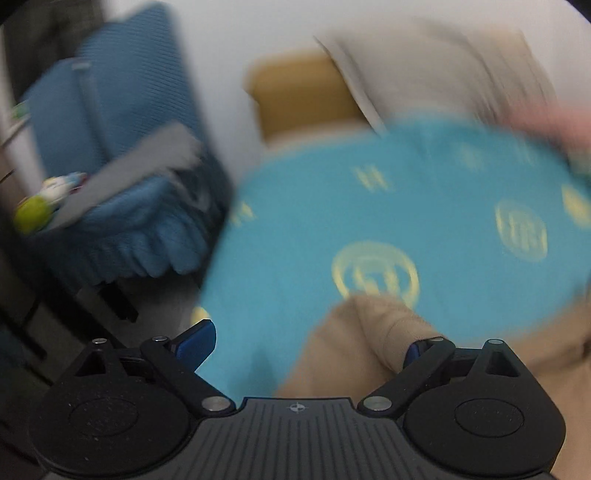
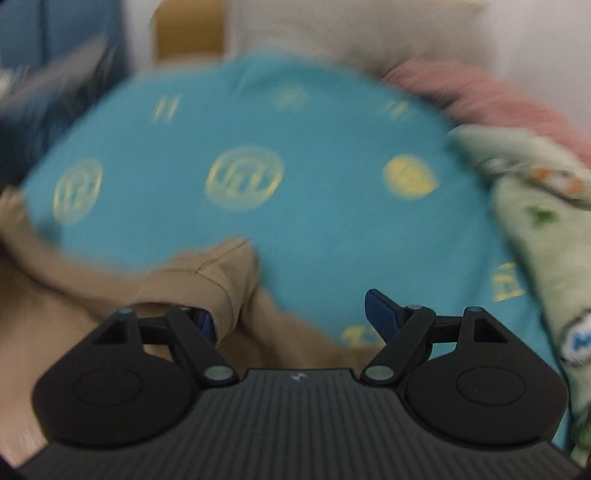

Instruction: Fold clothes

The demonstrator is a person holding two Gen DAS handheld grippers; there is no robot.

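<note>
A tan garment (image 1: 373,343) lies on a turquoise cloth with yellow emblems (image 1: 369,206). In the left wrist view a fold of it drapes over the right finger; the left finger (image 1: 197,341) is bare. My left gripper (image 1: 306,343) is open, jaws wide apart. In the right wrist view the tan garment (image 2: 207,280) shows a hemmed edge that covers the left finger; the right finger (image 2: 384,314) is bare over the turquoise cloth (image 2: 295,147). My right gripper (image 2: 291,317) is open. Both views are motion-blurred.
A blue mesh chair (image 1: 122,122) with a grey armrest stands left of the surface. A beige pillow (image 2: 351,33), a pink blanket (image 2: 480,96) and a pale green printed cloth (image 2: 535,221) lie at the far right. A wooden headboard (image 1: 303,96) is behind.
</note>
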